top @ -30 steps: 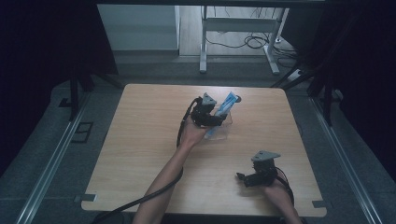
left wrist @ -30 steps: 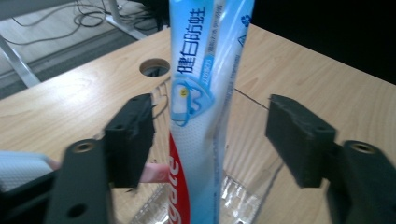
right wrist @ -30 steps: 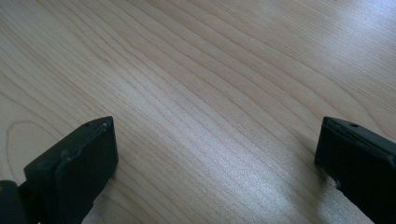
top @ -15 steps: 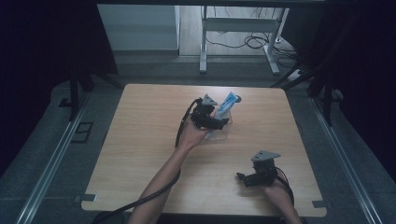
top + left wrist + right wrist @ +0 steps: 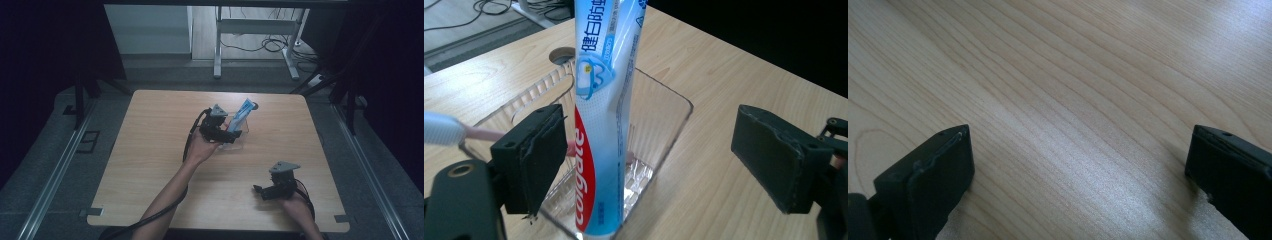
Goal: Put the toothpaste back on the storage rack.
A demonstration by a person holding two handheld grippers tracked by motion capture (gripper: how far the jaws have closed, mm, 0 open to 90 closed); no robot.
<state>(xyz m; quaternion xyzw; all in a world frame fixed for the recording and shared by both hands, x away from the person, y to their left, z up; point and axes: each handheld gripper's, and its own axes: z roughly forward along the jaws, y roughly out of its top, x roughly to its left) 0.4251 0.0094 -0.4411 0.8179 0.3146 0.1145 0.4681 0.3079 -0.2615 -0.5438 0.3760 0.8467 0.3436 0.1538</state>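
- Clear plastic box point(image 5: 659, 130) sat on the counter point(image 5: 150, 150), a toothpaste tube point(image 5: 604, 125) standing upright inside.
- Left tool point(image 5: 646, 160) gaped wide, empty, tube at its 12 o'clock.
- Right tool point(image 5: 1078, 185) gaped wide, empty, farther off.

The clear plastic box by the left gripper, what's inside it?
The clear box holds a toothpaste tube standing upright and a pink-handled toothbrush leaning over its rim. The tube covers part of the toothbrush and the box floor behind it.

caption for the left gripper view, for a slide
Open left gripper straddling a toothpaste tube standing in a clear plastic box on the wooden table.
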